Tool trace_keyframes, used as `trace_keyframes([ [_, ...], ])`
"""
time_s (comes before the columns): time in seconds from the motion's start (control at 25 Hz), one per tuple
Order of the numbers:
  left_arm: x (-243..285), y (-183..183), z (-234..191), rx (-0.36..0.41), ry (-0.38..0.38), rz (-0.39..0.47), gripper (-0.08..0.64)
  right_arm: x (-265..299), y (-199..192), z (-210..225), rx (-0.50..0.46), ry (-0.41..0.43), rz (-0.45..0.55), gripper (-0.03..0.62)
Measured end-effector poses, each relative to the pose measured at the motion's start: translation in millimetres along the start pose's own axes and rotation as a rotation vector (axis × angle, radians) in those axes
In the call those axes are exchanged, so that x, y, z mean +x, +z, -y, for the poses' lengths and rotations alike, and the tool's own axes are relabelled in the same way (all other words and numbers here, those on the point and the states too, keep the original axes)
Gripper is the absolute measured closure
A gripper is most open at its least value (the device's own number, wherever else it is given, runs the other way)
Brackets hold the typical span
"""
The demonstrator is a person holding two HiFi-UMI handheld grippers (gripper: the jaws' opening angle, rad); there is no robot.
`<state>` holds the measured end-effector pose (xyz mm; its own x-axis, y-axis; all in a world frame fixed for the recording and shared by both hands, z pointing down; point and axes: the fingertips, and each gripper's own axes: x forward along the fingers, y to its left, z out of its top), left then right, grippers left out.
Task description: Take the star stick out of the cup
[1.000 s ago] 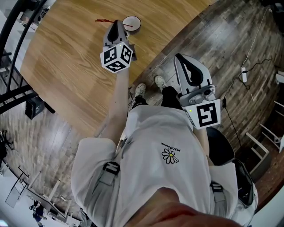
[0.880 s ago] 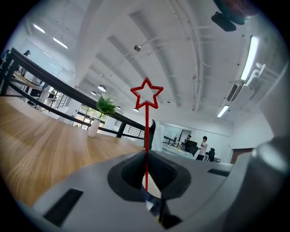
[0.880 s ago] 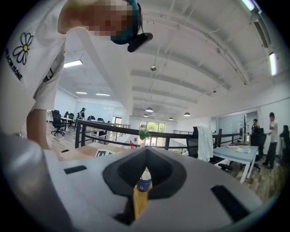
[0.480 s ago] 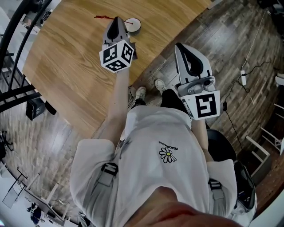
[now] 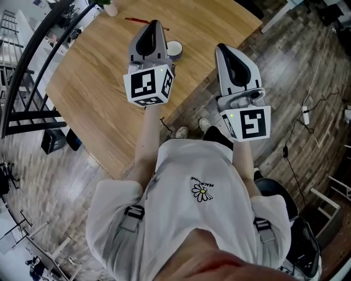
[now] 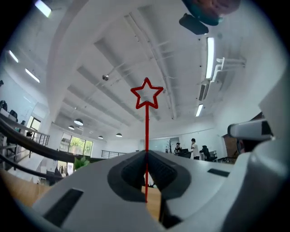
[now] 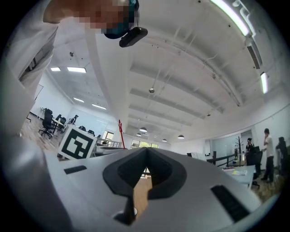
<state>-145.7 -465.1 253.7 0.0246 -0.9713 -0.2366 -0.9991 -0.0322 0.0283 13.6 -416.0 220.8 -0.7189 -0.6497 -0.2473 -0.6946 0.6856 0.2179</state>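
Observation:
A thin red star stick [image 6: 146, 94] stands upright between the jaws of my left gripper [image 6: 146, 152], its outline star high against the ceiling. In the head view the star stick [image 5: 137, 21] shows as a red line across the tip of the left gripper [image 5: 155, 24], which is shut on it. The white cup [image 5: 175, 49] stands on the wooden table [image 5: 93, 82] just right of that gripper, partly hidden by it. My right gripper [image 5: 224, 49] hangs over the table's edge to the right, shut with nothing in it [image 7: 146, 150].
A black railing [image 5: 27, 71] runs along the table's left side, with a dark box [image 5: 55, 140] on the floor below it. A small pot [image 5: 111, 7] stands at the table's far edge. A power strip and cable [image 5: 305, 115] lie on the floor to the right.
Both grippers have risen toward the head camera. The left one has carried the star stick up, and the cup now sits lower, beside its right flank.

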Motion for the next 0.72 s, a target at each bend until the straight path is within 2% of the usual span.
trace_keyframes([
  [0.16, -20, 62, 17, 0.1, -0.001, 0.07, 0.541, -1, 15, 1, 0.01, -0.022, 0.051, 0.584],
  [0.32, -41, 91, 37, 0.166, 0.002, 0.101, 0.541, -5, 33, 5, 0.001, -0.05, 0.104, 0.586],
  [0.52, -64, 94, 57, 0.202, -0.029, 0.087, 0.541, -10, 33, 10, 0.002, -0.076, 0.117, 0.586],
  [0.72, -78, 84, 47, 0.208, -0.013, 0.072, 0.541, -17, 15, -6, 0.025, -0.085, 0.076, 0.586],
])
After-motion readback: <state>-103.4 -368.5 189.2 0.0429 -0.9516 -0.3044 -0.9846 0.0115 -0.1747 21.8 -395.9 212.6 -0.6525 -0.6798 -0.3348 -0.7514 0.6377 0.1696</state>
